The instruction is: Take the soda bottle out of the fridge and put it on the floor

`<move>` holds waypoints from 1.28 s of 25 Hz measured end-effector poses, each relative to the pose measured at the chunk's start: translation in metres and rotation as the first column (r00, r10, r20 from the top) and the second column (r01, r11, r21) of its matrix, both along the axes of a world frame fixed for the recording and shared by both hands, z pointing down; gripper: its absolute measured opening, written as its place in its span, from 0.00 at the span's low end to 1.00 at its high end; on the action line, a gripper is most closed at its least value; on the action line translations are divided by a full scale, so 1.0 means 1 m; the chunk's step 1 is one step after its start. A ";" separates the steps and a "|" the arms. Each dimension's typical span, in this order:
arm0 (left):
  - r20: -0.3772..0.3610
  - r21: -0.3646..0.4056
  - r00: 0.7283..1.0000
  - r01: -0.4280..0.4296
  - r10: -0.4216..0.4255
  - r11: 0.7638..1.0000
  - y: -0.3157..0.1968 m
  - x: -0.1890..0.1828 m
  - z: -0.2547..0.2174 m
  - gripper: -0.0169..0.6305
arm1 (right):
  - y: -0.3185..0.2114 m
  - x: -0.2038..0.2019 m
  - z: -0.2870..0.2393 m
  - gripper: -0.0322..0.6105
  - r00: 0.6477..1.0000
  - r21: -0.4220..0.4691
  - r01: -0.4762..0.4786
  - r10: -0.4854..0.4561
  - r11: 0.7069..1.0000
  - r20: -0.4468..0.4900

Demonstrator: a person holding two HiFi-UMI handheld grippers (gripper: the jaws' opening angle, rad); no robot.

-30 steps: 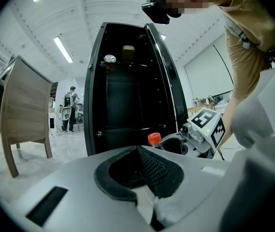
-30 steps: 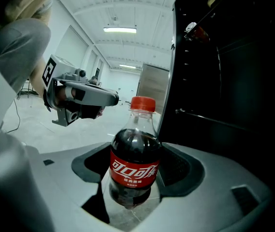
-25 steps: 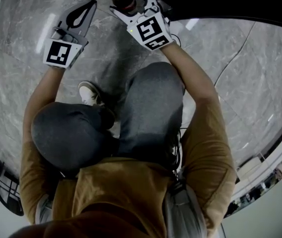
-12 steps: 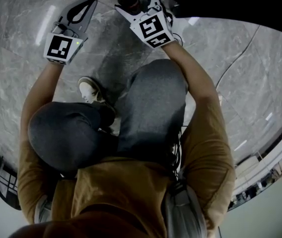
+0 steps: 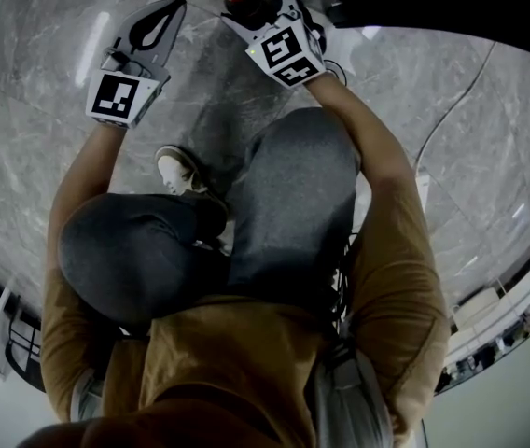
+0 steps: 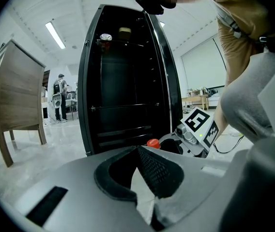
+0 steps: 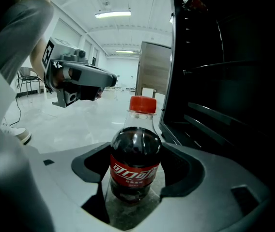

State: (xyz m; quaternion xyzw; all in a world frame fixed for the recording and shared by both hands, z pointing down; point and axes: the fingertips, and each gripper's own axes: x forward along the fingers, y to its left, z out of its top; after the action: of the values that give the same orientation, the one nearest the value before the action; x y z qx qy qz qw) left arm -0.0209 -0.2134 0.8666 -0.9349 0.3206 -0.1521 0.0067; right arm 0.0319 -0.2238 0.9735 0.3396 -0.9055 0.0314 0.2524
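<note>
While the left gripper [image 5: 156, 24] hangs empty above the floor [image 5: 41, 119], jaws pressed together, it offers no support if anything slips. To its right, the right gripper [image 5: 258, 6] pinches the soda bottle [image 7: 133, 163] upright by its body, low and just beside the dark fridge [image 7: 224, 81]. I cannot tell whether its base touches down yet. Letting go before the base sits flat could drop and topple it, and the smooth, glossy stone would let it roll. A crooked retreat could also catch a jaw on the bottle and tip it.
</note>
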 end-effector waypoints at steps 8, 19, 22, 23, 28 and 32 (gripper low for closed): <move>0.002 -0.002 1.000 -0.004 0.004 1.000 0.002 0.000 -0.002 0.03 | -0.005 0.003 0.004 0.53 1.000 -0.009 -0.019 0.019 1.000 -0.006; -0.001 -0.005 1.000 -0.010 0.010 1.000 0.001 0.004 -0.004 0.03 | -0.003 -0.004 0.004 0.53 1.000 -0.001 0.013 -0.013 1.000 0.000; -0.002 -0.020 1.000 0.000 0.000 1.000 0.001 0.005 -0.003 0.03 | 0.000 -0.002 0.003 0.53 1.000 0.005 0.015 -0.015 1.000 -0.010; -0.005 -0.025 1.000 0.001 -0.001 1.000 0.001 0.007 -0.003 0.03 | 0.002 0.000 0.003 0.53 1.000 0.006 0.019 -0.019 1.000 -0.018; -0.012 -0.023 1.000 -0.004 0.004 1.000 0.001 0.015 -0.007 0.03 | 0.005 0.006 0.002 0.53 1.000 0.005 0.013 -0.013 1.000 -0.024; -0.010 -0.021 1.000 -0.004 0.004 1.000 0.004 0.016 -0.006 0.03 | 0.006 0.003 0.006 0.53 0.999 -0.004 0.022 -0.022 1.000 -0.026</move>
State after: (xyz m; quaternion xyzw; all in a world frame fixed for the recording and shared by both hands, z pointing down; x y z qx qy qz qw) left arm -0.0048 -0.2097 0.8601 -0.9363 0.3171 -0.1507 -0.0045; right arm 0.0353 -0.2176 0.9793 0.3294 -0.9059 0.0257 0.2651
